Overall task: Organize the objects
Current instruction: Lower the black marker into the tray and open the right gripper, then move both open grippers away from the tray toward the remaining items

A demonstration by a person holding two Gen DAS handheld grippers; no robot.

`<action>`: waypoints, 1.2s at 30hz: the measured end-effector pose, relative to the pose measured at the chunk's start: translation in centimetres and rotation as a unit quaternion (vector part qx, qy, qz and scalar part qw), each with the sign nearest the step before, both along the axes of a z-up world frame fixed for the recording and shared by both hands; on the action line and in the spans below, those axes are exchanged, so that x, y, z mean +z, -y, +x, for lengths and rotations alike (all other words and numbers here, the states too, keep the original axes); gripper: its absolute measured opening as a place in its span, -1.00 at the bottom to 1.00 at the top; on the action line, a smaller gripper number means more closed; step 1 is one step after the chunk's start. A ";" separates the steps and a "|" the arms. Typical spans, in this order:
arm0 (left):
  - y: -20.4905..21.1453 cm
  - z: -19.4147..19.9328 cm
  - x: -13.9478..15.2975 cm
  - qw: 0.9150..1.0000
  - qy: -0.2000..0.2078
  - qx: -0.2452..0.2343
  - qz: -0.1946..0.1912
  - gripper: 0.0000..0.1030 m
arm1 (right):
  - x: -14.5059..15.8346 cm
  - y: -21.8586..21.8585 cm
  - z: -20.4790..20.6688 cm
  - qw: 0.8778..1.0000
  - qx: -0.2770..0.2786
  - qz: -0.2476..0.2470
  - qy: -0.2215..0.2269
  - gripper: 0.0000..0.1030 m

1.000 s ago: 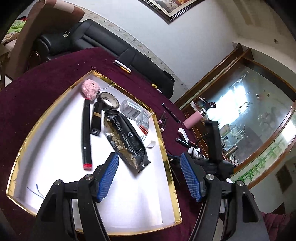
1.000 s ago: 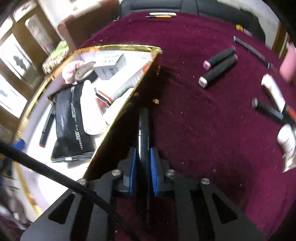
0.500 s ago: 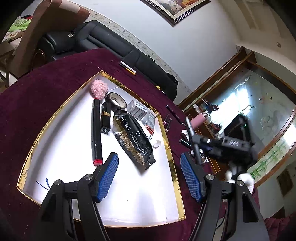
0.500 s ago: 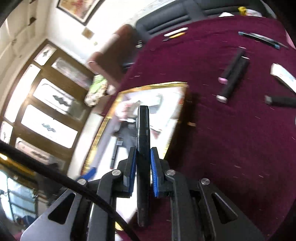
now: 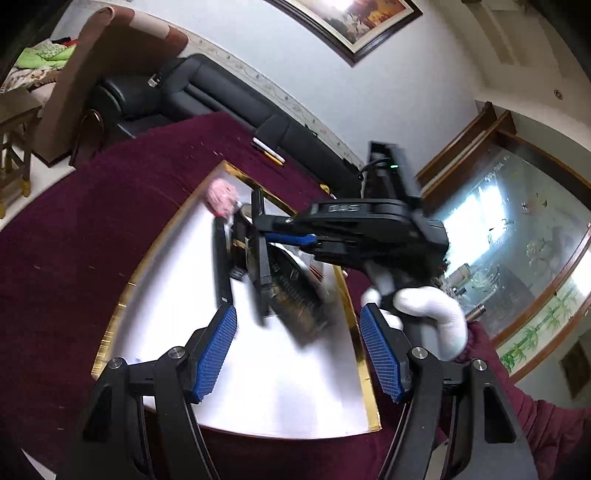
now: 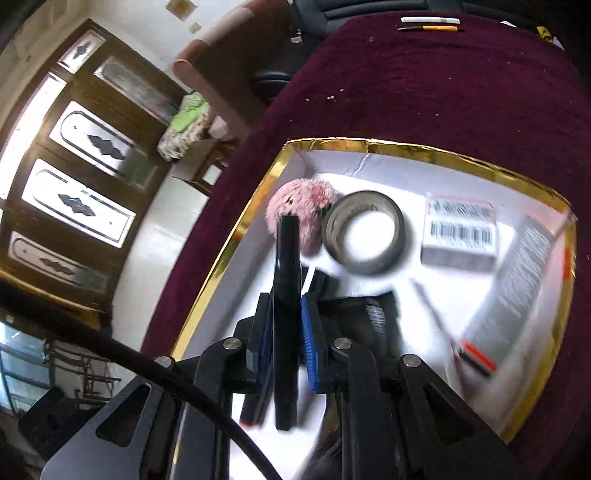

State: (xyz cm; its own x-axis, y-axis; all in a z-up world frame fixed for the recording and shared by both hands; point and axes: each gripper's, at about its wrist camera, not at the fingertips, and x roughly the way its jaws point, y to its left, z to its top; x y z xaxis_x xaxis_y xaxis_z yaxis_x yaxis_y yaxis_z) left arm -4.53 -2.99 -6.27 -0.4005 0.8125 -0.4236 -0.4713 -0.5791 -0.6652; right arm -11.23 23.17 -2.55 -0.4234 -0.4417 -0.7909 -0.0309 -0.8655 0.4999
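Observation:
My right gripper (image 6: 286, 328) is shut on a black marker (image 6: 286, 280) and holds it over the white, gold-rimmed tray (image 6: 406, 149); it also shows from the side in the left wrist view (image 5: 258, 243), with the marker (image 5: 260, 273) pointing down at the tray (image 5: 159, 240). In the tray lie a pink pompom (image 6: 299, 199), a tape roll (image 6: 364, 230), a barcoded white box (image 6: 460, 232), a long grey box (image 6: 513, 280) and a black pouch (image 6: 365, 314). My left gripper (image 5: 299, 350) is open and empty above the tray's near side.
The tray sits on a maroon tablecloth (image 6: 424, 85). Pens (image 6: 430, 24) lie at the table's far edge, also seen in the left wrist view (image 5: 267, 149). A black sofa (image 5: 207, 96) and a brown chair (image 5: 110, 55) stand beyond the table.
My right gripper has lifted the black marker off the cloth and carried it left over the tray. My left gripper has stayed open and tilted upward slightly.

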 end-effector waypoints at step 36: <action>-12.2 -2.7 2.0 0.998 -0.043 -0.016 -0.033 0.34 | 9.8 -11.3 22.4 0.897 -0.268 0.059 -0.346 1.00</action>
